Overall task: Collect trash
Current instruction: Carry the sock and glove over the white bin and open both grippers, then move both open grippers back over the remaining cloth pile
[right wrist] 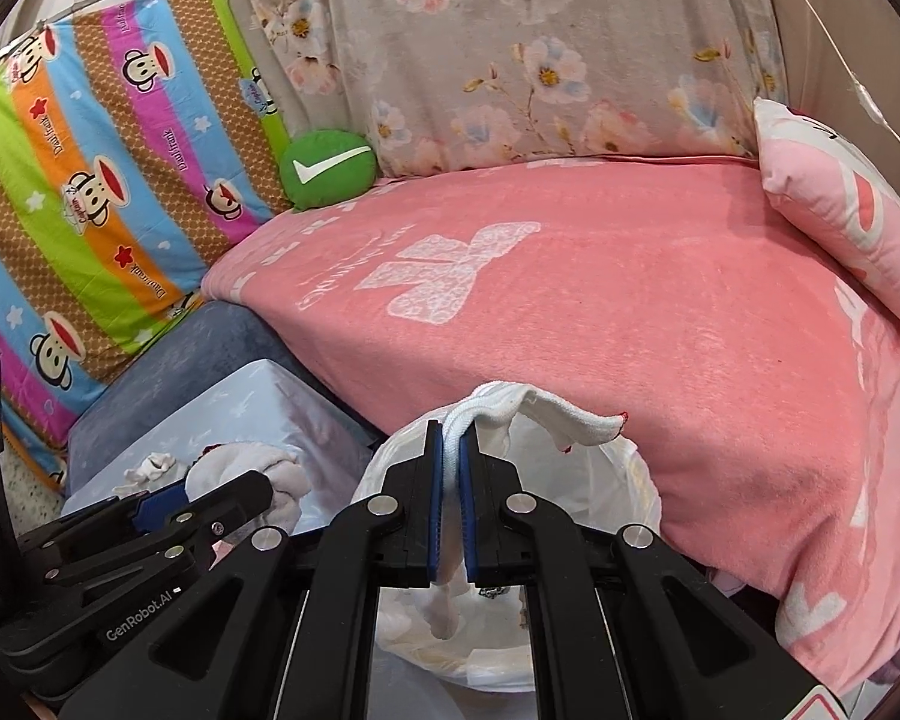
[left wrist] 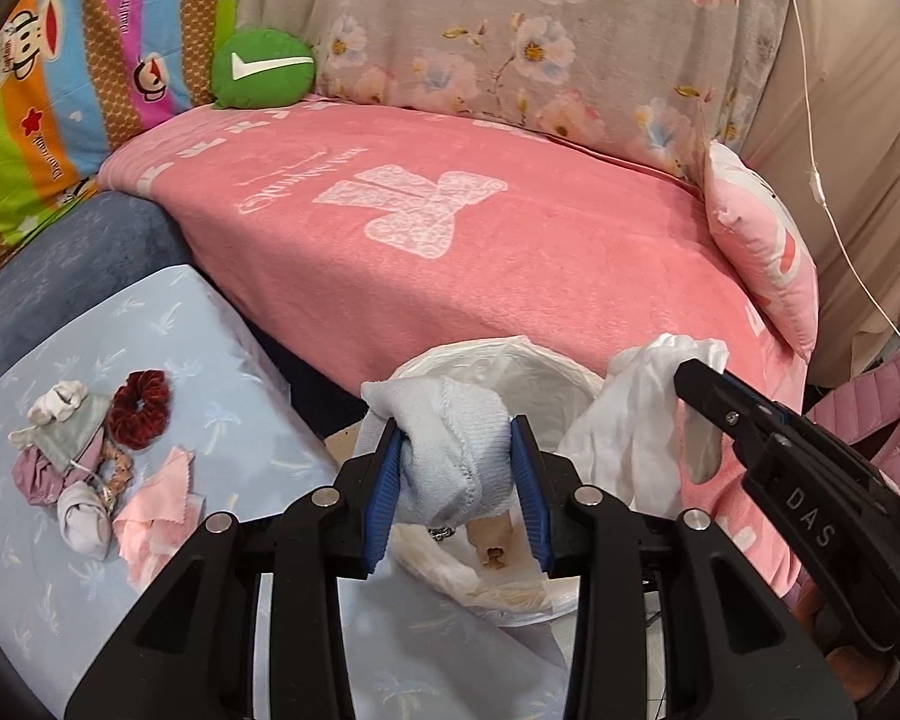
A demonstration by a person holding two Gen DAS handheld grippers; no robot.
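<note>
Holding a balled-up pale blue sock, the left gripper had its blue-padded jaws about half open with the sock wedged between them, right over the mouth of the white trash bag. The right gripper was pinched almost completely closed on a white sock, which draped out past the jaws and hung over the bag's rim. From the left camera, that same white sock bunched up just beside the blue one.

The bag stood between the low table and the pink blanket on the couch, touching the blanket's edge. Down inside it there was a brownish scrap of paper and some crumpled pale stuff, though I couldn't tell what exactly.

Over on the table's light blue cloth, a little pile was sitting: a dark red scrunchie, a pink cloth, a rolled white sock, a greyish bit of fabric and a mauve piece, all touching or nearly so. A green check-mark cushion sat at the back of the couch, well apart from everything.
</note>
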